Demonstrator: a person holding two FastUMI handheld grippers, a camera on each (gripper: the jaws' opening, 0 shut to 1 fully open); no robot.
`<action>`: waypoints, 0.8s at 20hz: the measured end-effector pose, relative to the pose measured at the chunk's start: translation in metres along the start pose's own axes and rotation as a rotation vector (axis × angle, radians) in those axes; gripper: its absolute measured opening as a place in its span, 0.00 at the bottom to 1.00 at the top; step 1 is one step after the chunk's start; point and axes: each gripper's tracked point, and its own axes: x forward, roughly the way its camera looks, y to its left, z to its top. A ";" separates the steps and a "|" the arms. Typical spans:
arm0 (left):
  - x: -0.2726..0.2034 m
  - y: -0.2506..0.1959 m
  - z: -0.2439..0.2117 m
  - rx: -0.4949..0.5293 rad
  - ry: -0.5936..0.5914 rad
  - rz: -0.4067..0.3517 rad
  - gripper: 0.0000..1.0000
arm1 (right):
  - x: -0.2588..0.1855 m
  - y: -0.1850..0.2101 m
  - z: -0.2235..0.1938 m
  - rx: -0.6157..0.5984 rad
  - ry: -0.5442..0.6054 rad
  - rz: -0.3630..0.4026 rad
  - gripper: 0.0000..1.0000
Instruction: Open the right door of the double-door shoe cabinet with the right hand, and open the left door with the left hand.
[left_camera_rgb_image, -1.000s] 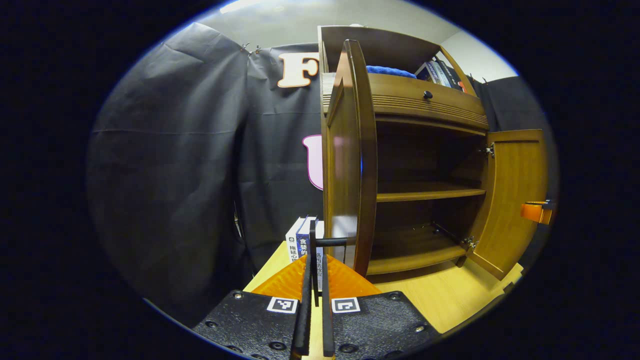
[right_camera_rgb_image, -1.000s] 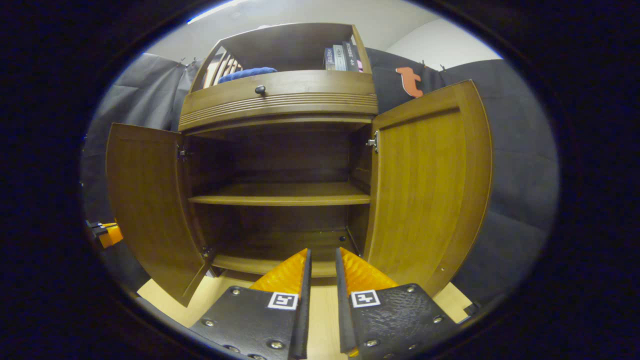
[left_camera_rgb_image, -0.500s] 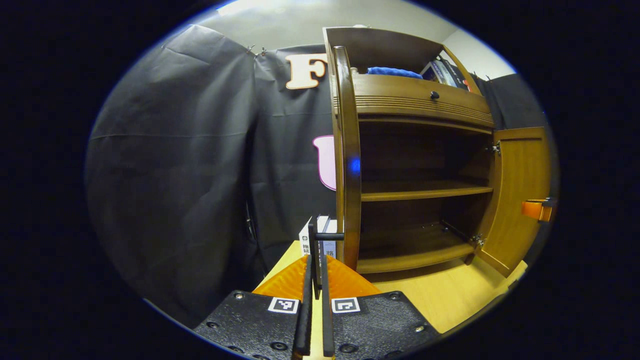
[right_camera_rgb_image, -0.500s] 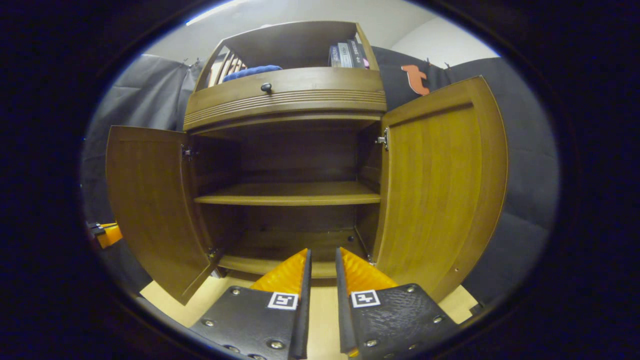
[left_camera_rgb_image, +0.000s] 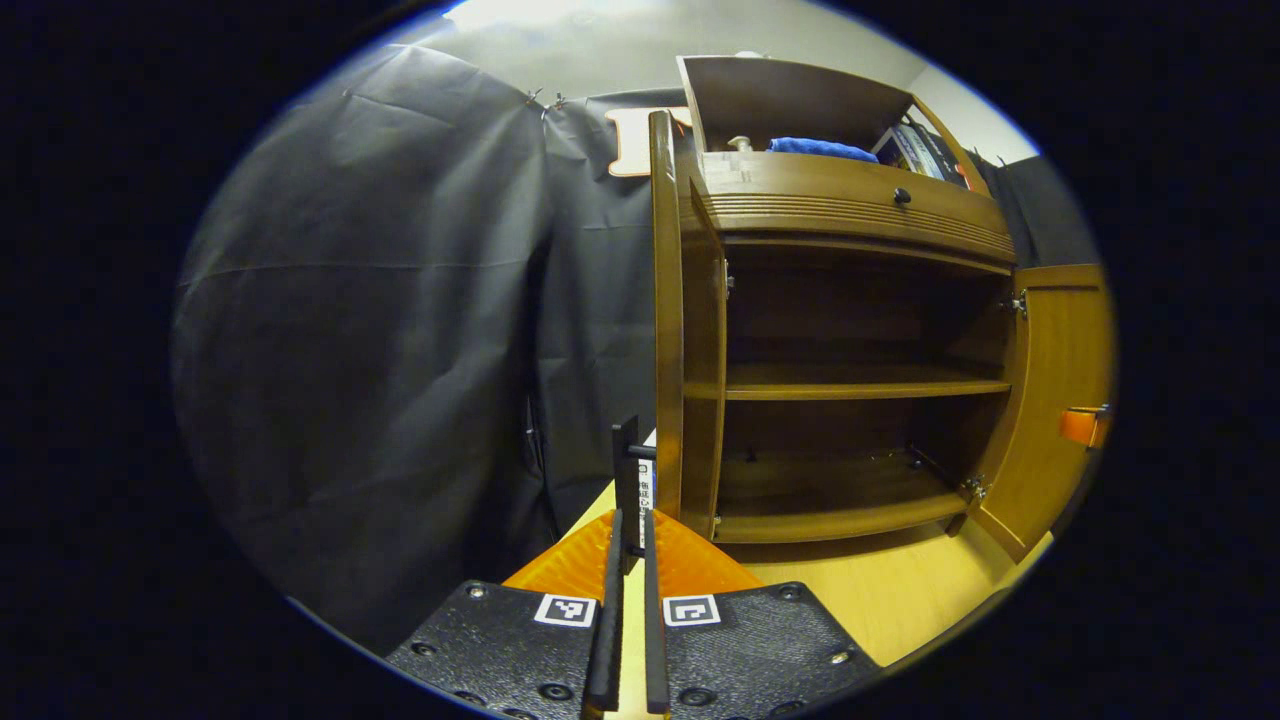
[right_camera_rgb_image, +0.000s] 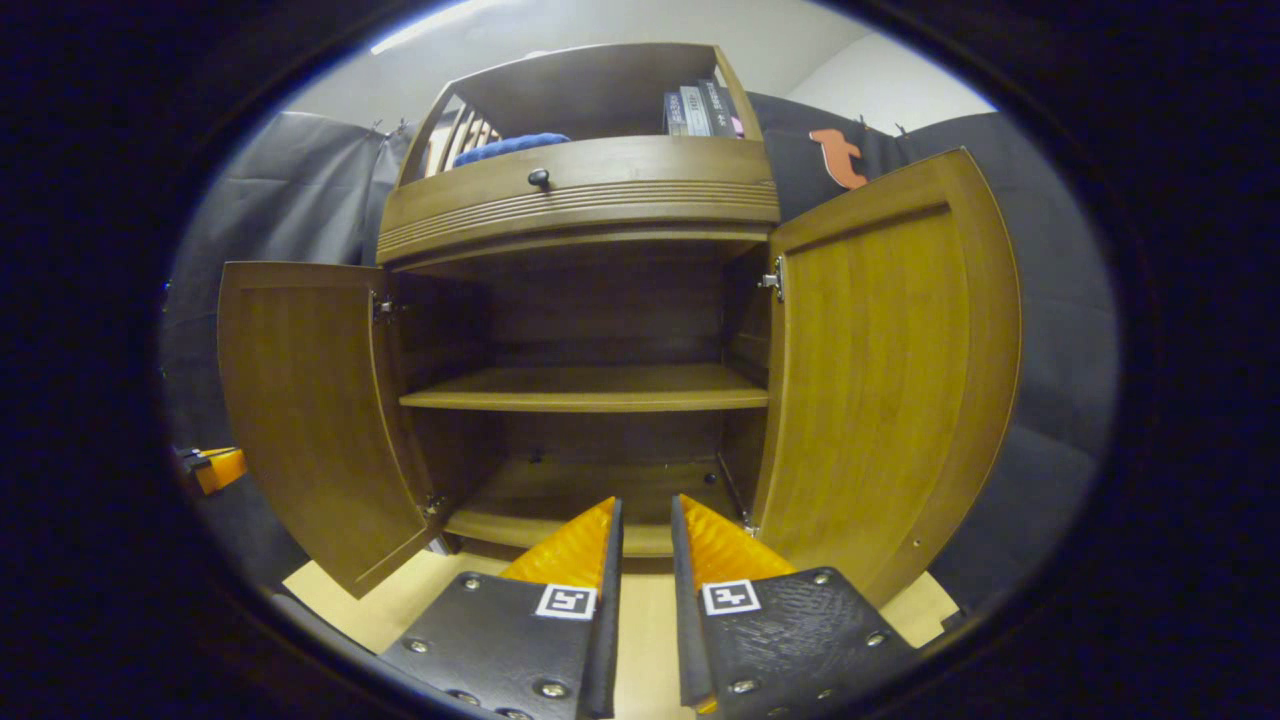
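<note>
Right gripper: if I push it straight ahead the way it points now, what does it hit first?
The right gripper points between the two open brown wooden doors at the front edge of the cabinet's bottom shelf. That edge looks first in line, though depth is unclear; slightly higher, it would pass into the open lower compartment.

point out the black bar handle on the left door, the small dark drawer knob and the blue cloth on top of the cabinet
black bar handle (left_camera_rgb_image: 625, 470), left gripper view, on its upright bar above the fingers
small dark round drawer knob (right_camera_rgb_image: 539, 178), right gripper view, on its face
folded blue cloth (right_camera_rgb_image: 510, 146), right gripper view, on its front edge
</note>
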 end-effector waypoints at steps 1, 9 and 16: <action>0.000 -0.002 0.000 0.002 0.002 0.000 0.11 | 0.000 0.000 0.000 -0.001 -0.001 0.002 0.24; -0.004 -0.016 0.004 0.003 -0.009 -0.015 0.11 | -0.009 -0.004 0.001 0.000 -0.003 0.000 0.25; -0.003 -0.019 0.006 0.001 -0.016 -0.018 0.11 | -0.016 -0.010 -0.001 -0.015 0.011 -0.015 0.24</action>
